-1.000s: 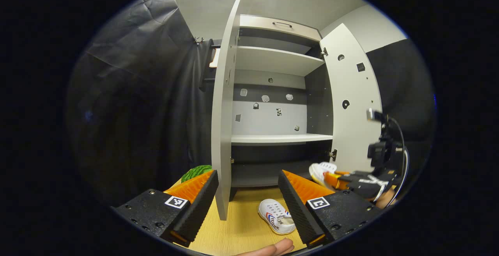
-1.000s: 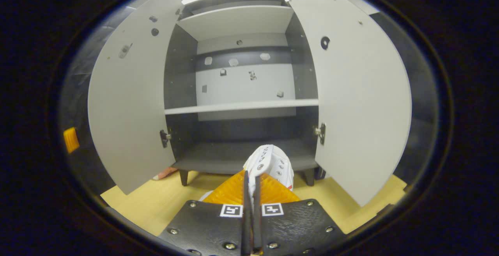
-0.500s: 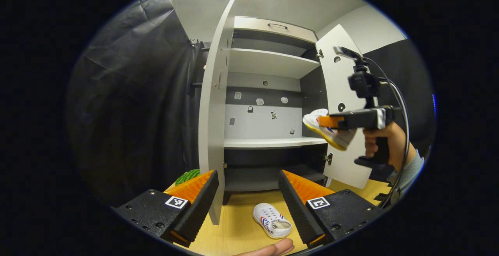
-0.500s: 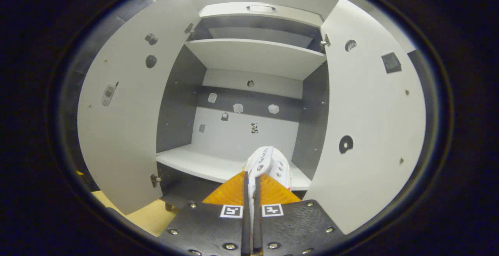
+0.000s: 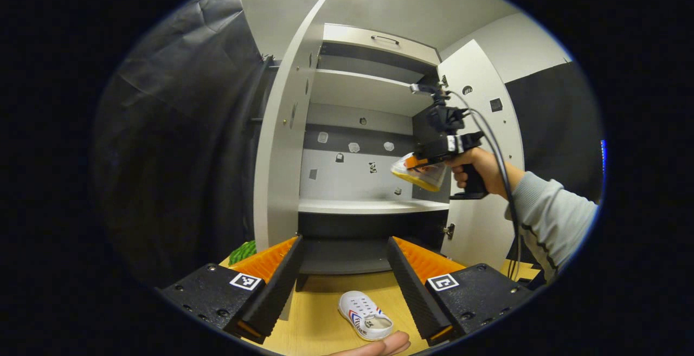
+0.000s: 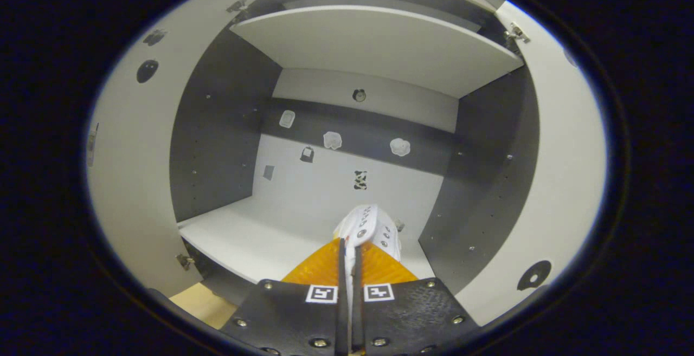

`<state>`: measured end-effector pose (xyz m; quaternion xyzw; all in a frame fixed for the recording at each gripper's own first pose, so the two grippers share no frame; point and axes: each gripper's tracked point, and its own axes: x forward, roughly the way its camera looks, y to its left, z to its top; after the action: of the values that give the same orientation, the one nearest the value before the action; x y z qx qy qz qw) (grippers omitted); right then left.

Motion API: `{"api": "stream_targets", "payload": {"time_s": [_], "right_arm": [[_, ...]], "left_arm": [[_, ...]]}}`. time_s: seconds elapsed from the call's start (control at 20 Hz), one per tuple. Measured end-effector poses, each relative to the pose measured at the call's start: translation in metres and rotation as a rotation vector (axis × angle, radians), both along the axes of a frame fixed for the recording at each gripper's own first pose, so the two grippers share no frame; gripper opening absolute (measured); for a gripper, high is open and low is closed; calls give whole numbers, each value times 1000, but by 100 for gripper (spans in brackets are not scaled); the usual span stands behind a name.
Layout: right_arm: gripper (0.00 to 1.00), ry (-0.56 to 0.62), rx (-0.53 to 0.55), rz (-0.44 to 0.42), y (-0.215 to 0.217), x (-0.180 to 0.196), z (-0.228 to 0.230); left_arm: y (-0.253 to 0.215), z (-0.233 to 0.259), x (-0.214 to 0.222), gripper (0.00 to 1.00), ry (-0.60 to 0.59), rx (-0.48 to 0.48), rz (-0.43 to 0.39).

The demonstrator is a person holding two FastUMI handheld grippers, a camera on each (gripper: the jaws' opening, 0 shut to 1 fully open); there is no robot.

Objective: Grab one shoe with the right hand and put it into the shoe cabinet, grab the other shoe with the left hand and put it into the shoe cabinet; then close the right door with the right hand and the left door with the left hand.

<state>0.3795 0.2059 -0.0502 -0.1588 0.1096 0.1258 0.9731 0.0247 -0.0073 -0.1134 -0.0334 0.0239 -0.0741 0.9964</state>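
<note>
In the right gripper view my right gripper (image 6: 349, 256) is shut on the edge of a white shoe (image 6: 374, 226), held just above the white middle shelf (image 6: 255, 237) inside the shoe cabinet. The left gripper view shows that same right gripper (image 5: 415, 162), with the yellow-soled shoe (image 5: 425, 180) in it, at the cabinet's right side above the shelf (image 5: 352, 206). My left gripper (image 5: 344, 269) stands open low in front of the cabinet. The other white shoe (image 5: 364, 315), with red and blue stripes, lies on the wooden floor between its fingers and farther off.
Both cabinet doors stand open: the left door (image 5: 276, 144) and the right door (image 5: 482, 128). An upper shelf (image 6: 374, 41) roofs the compartment. A hand and grey sleeve (image 5: 547, 215) hold the right gripper. A green object (image 5: 241, 250) lies left of the cabinet.
The right gripper rose from floor level with the shoe and moved forward into the cabinet's middle compartment. The left gripper drew back a little and stayed open.
</note>
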Motion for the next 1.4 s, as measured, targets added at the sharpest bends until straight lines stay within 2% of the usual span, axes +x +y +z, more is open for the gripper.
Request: {"api": "stream_targets", "payload": {"time_s": [0.2,0.35,0.45,0.5,0.6,0.7,0.75,0.8,0.85,0.95,1.0,1.05,1.15,1.3,1.35,1.4], "right_arm": [[4,39,-152,-29,-8,47,-33],[4,74,-82,-54,-10,81,-48],[3,98,-90,-73,-19,96,-62],[4,104,-99,-81,-23,102,-67],[6,143,-17,-77,-17,100,-75],[6,124,18,-85,-21,102,-69],[19,98,19,-90,-23,98,-61],[28,71,16,-105,-28,96,-53],[42,49,30,-99,-27,87,-45],[46,5,59,-86,-25,65,-26],[60,-17,70,-91,-27,53,-19],[80,-33,72,-85,-26,37,-13],[99,-63,72,-90,-29,3,-1],[98,-83,123,-114,-34,-57,16],[98,-94,148,-116,-35,-79,23],[98,-110,174,-114,-35,-102,30]], "left_arm": [[5,-18,13,96,39,-4,24],[10,-27,22,96,69,19,42],[12,-23,26,96,50,23,51],[13,-22,26,96,40,23,50],[16,-22,29,96,33,20,55],[16,-28,31,96,47,17,60],[15,-33,31,96,65,17,57],[15,-37,30,96,81,20,57],[14,-39,29,96,92,26,55],[12,-40,27,96,95,44,56],[12,-40,26,96,92,52,59],[11,-39,24,96,90,59,58],[8,-36,16,96,81,68,56],[10,-28,5,96,57,80,67],[10,-27,3,92,54,82,73],[8,-28,0,96,58,81,72]]}}
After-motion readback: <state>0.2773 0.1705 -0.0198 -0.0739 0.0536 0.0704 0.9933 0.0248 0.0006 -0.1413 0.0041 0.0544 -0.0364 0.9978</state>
